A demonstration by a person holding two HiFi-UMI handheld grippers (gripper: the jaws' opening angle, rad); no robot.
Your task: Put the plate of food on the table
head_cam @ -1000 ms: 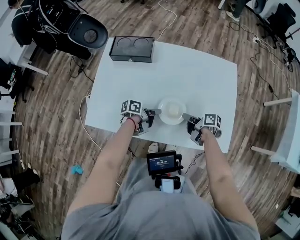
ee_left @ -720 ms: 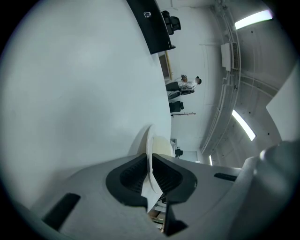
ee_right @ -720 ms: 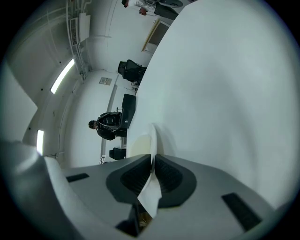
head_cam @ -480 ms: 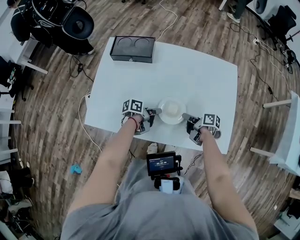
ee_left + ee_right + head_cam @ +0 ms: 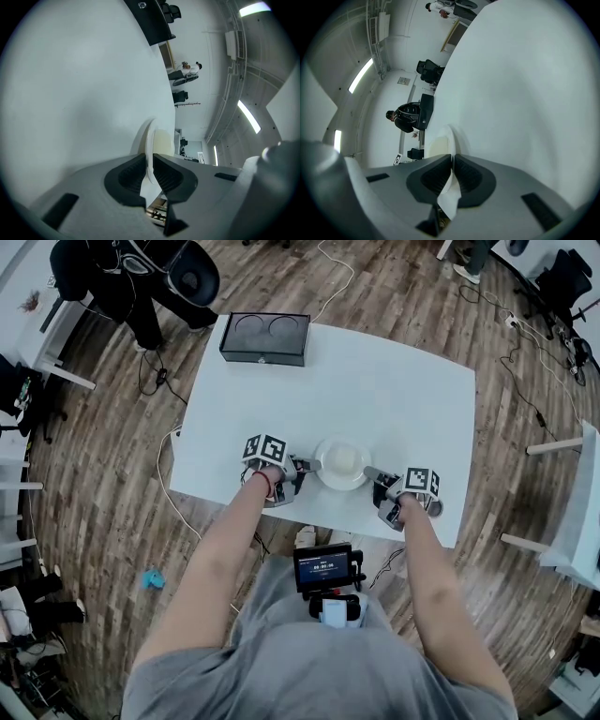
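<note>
Plate (image 5: 342, 461) barely moved (level), left claw (image 5: 306, 465), right claw (image 5: 371, 472) on rim

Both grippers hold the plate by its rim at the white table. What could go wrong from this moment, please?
1. The left gripper and the right gripper each pinch only the thin rim of the plate. If either side slips or opens first, the plate could tilt and the food might slide off.
2. The plate is near the front edge of the table. If it is set down here, it may be easy to knock off.
</note>
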